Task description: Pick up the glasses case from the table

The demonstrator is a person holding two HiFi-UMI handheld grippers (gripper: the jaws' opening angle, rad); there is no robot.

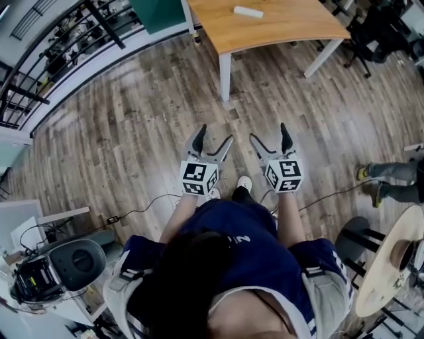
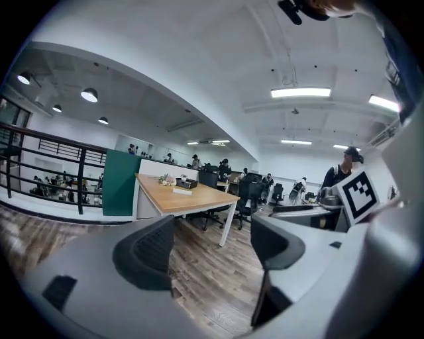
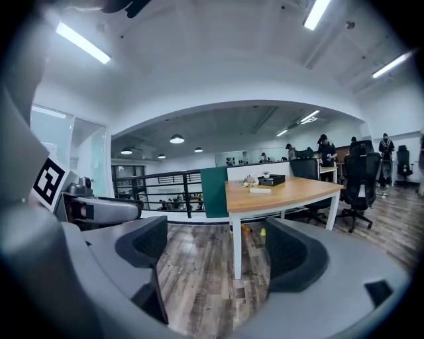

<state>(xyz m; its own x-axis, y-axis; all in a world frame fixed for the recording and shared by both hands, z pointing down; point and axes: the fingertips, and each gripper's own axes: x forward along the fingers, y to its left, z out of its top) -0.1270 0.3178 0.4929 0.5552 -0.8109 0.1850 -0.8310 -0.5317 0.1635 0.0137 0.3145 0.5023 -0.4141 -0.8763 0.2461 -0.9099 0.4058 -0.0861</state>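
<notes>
White oblong glasses case [image 1: 248, 12] lies far off on the pale wooden table [image 1: 291, 30], so the left gripper [image 1: 216, 134] and right gripper [image 1: 269, 132] hover empty, jaws wide apart.

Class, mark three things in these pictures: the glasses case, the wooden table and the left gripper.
glasses case [image 1: 248, 11], head view, middle of its white body.
wooden table [image 1: 291, 30], head view, bare part of its top.
left gripper [image 1: 216, 134], head view, midway between its open fingertips.
</notes>
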